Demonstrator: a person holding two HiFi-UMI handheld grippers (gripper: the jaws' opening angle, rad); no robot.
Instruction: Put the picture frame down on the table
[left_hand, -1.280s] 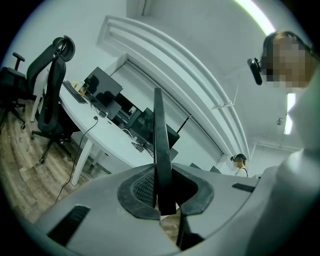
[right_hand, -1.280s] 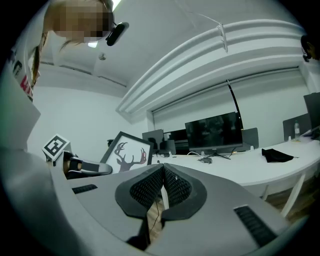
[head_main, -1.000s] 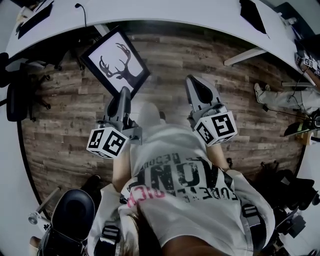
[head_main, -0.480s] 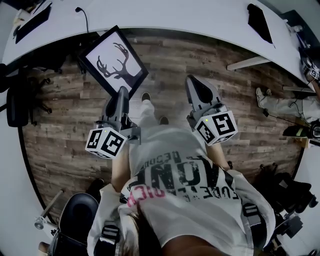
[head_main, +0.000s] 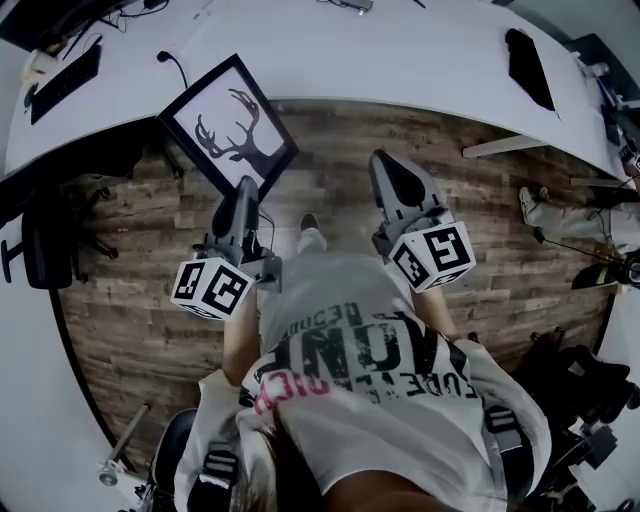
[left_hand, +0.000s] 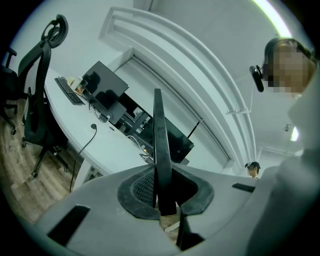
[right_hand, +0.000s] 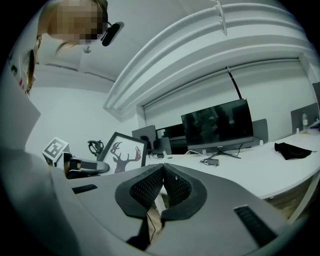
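Note:
The picture frame (head_main: 228, 130), black-edged with a white mat and a dark antler silhouette, is held upright by its lower corner, its top corner over the edge of the white table (head_main: 400, 50). My left gripper (head_main: 247, 186) is shut on that corner. In the left gripper view the frame (left_hand: 159, 135) shows edge-on, clamped between the pads of the left gripper (left_hand: 162, 192). My right gripper (head_main: 388, 162) hovers to the right over the wooden floor, shut and empty. In the right gripper view its pads meet at the right gripper (right_hand: 162, 172), and the frame (right_hand: 120, 152) appears at the left.
On the table lie a keyboard (head_main: 65, 70), a cable (head_main: 170, 62) and a dark cloth-like item (head_main: 530, 55). A monitor (right_hand: 217, 122) stands further back. A black office chair (head_main: 40, 215) stands at the left. Another person's legs (head_main: 570, 200) show at the right.
Both grippers and the frame have been carried forward toward the table. The table edge has come nearer, and the frame's top corner now overlaps it. The grip is unchanged.

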